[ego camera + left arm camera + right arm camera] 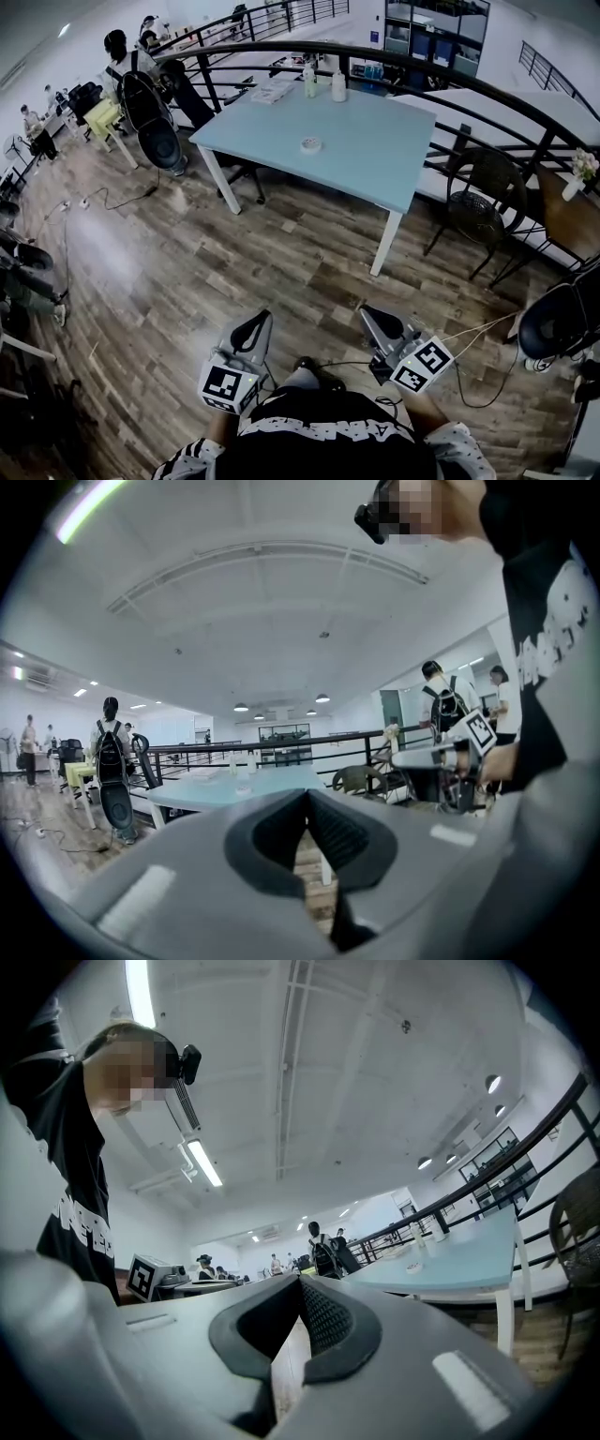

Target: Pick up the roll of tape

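Two tools held low, left gripper (257,322) and right gripper (376,318), jaws pressed together, clasping nothing. Tape (310,144), small pale ring, flat on table (380,155), well apart.

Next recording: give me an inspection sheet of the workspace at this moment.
Surface: light blue table, across the wood floor from the person.
Job's things: roll of tape lying on the table, untouched.
Clutter: bottles and papers at the table's far edge.
Grippers: left tongs and right tongs shut, empty, held low.
Cables: floor cable at left; another cable by the right tongs.
Surroundings: railing, chair, people.
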The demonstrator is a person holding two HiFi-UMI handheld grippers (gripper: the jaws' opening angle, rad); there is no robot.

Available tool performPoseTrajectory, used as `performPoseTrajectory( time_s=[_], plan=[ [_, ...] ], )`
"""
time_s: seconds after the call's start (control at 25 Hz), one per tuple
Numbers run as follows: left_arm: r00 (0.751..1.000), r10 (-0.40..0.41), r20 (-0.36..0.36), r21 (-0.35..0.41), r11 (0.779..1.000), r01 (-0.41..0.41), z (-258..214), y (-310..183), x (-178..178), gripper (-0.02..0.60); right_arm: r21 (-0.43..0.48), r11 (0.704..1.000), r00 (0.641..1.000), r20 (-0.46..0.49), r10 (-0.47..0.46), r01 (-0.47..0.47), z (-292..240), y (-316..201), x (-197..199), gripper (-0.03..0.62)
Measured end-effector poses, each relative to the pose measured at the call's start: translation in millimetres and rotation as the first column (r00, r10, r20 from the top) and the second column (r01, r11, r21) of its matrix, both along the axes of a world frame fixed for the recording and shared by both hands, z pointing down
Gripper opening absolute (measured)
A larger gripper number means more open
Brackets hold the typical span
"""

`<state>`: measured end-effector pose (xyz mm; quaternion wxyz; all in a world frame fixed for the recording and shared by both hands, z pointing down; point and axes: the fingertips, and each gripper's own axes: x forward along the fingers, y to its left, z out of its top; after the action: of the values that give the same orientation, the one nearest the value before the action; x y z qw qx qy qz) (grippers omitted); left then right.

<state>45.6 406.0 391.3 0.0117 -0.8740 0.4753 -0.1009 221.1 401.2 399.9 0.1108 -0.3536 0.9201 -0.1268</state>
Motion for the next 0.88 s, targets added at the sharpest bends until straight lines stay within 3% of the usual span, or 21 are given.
performPoseTrajectory(
  time_s=[0.16,0.48,0.88],
  plan=[
    [1.000,0.005,-0.010,-0.016,1.000,-0.005,6.1,-12.7,3.8,0.000,-0.005,1.000,1.000,-0.017,0.004,-0.004,1.5,-8.4,2.8,0.000],
    [0.995,0.089,-0.037,0.016,0.996,-0.089,-0.9,-64.8,22.6,0.000,0.010,0.997,0.996,-0.040,0.077,-0.076,-4.8,-48.8,17.1,0.000],
    [0.996,0.076,-0.055,0.013,0.997,-0.075,6.4,-128.6,-14.9,0.000,-0.009,0.995,0.994,-0.051,0.095,-0.095,2.0,-109.4,-9.8,0.000]
  ],
)
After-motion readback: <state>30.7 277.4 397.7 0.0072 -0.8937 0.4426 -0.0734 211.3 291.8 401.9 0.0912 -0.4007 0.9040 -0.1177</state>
